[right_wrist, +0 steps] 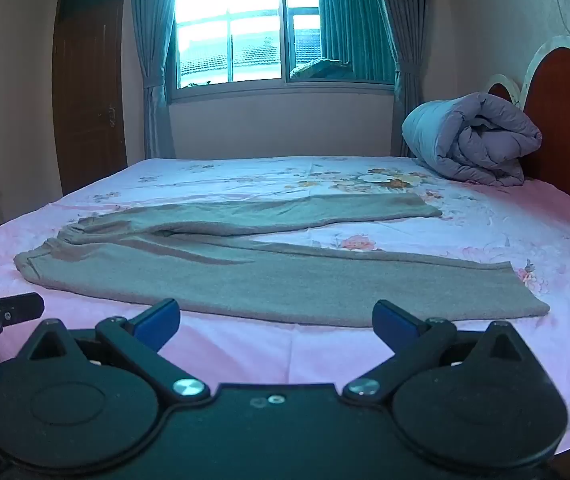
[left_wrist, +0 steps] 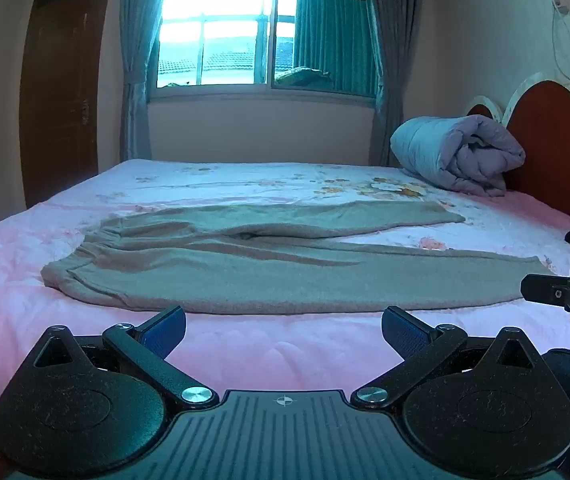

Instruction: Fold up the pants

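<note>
Pink bed (left_wrist: 245,344) holds the pants (left_wrist: 269,268) spread flat, legs apart, untouched. Left tool (left_wrist: 283,330) and right tool (right_wrist: 275,322) hover wide open, empty. I'd pinch waistband and near cuff together, lifting evenly.

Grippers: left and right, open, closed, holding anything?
Left gripper: jaws open, holding nothing.
Right gripper: jaws open, holding nothing.

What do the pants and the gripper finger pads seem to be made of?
The pants look like soft, matte knit or fleece: fuzzy nap, limp folds, no sheen. The left gripper and right gripper have blue pads, seemingly rubber or plastic with a fine ribbed texture; which one is unclear.
</note>
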{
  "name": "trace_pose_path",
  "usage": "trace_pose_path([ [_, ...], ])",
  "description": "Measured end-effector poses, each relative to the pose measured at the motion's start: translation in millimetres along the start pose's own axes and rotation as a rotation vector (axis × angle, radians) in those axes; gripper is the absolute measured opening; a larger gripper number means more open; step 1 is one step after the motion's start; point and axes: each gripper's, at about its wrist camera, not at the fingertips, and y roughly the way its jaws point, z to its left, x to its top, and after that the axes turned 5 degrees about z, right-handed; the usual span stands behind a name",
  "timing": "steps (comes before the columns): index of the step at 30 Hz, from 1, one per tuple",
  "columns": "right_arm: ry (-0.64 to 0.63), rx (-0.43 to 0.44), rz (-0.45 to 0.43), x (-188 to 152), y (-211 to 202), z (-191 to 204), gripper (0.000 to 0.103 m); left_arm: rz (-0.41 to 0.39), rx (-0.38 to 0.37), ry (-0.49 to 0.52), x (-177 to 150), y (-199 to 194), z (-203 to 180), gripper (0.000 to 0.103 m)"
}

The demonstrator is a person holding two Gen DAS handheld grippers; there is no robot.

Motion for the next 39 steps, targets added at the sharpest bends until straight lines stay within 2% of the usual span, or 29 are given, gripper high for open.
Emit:
trace_pose_path([
  [39,0.001,-0.004,0.018,-2.5,4.2,-2.9,0.097,0.005,0.002,0.0,-4.0,4.7,0.2,0.103],
])
